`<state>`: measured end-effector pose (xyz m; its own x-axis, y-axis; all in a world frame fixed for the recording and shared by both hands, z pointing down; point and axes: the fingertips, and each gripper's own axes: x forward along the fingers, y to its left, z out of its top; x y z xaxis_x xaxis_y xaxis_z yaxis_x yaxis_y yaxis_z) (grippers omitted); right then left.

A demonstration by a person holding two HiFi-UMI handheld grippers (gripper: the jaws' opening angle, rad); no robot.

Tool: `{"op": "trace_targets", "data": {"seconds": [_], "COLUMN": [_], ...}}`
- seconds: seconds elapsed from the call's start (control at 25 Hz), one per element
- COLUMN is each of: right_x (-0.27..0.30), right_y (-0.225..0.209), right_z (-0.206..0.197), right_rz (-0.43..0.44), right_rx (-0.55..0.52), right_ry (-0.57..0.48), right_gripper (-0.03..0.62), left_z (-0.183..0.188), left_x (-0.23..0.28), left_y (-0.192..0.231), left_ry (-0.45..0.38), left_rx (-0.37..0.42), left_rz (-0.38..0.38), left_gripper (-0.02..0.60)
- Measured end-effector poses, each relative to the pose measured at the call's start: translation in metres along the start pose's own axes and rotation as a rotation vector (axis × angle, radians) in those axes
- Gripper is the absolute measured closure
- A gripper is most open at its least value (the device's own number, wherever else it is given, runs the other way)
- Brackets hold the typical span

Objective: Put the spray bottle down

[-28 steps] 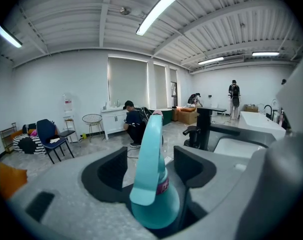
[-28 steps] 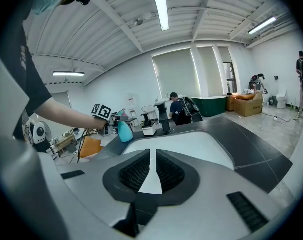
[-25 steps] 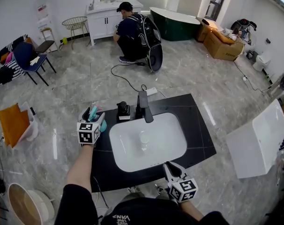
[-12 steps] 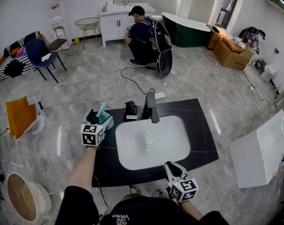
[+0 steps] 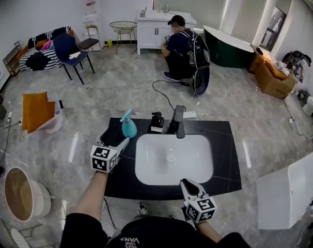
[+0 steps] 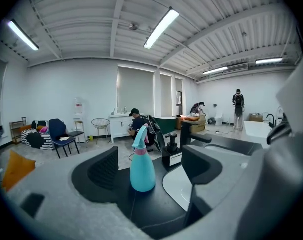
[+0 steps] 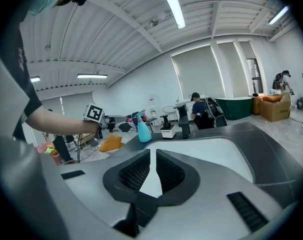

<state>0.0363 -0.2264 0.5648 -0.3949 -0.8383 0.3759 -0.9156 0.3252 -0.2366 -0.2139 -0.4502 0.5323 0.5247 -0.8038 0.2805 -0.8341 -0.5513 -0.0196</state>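
Left gripper [image 6: 152,168]: was spread, narrowing slightly; spray bottle [image 6: 142,170] stood untouched between.
Right gripper [image 7: 153,170]: was pressed together, empty.

Desk: a black slab [image 5: 224,159] is laid low over the grey marble floor [image 5: 120,89], with a white basin [image 5: 146,165] sunk in its middle.
Faucet: a black one [image 5: 179,121] is mounted at the basin's 12 o'clock rim.
Pump bottle: a black, white-labelled one [image 5: 157,122] is stood just beside the faucet, at its 9 o'clock.
Person: one [image 5: 180,48] is seen crouched at 12 o'clock, well beyond the desk, before a white cabinet [image 5: 155,27].
Bathtub: a dark green one [image 5: 231,45] is placed at 1 o'clock.
Chair: a blue one [image 5: 68,50] is set at 10 o'clock.
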Motion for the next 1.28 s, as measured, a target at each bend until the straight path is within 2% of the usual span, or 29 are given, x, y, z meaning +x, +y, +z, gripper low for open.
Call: {"op": "trace_targets", "data": {"seconds": [0.32, 0.48, 0.72, 1.04, 1.28], "right_x": [-0.004, -0.013, -0.036, -0.066, -0.088], "right_y": [0.011, 0.013, 0.01, 0.001, 0.001], "right_z": [0.006, 0.004, -0.002, -0.009, -0.018], "right_rz": [0.141, 0.197, 0.263, 0.335, 0.389], "right_rx": [-0.06, -0.084, -0.116, -0.15, -0.17], "right_ry": [0.009, 0.01, 0.013, 0.008, 0.015], "right_gripper": [0.557, 0.557, 0.566, 0.592, 0.592], "left_z": [0.008, 0.005, -0.003, -0.022, -0.031], "left_x": [-0.078, -0.112, -0.156, -0.199, -0.233], "left_y": [-0.032, -0.058, -0.105, -0.173, -0.21], "left_ry": [-0.069, -0.08, -0.087, -0.093, -0.117], "left_rx": [0.032, 0.019, -0.005, -0.075, -0.108], "left_rz": [0.068, 0.105, 0.185, 0.23, 0.295], "left_gripper": [0.348, 0.418, 0.562, 0.571, 0.571]}}
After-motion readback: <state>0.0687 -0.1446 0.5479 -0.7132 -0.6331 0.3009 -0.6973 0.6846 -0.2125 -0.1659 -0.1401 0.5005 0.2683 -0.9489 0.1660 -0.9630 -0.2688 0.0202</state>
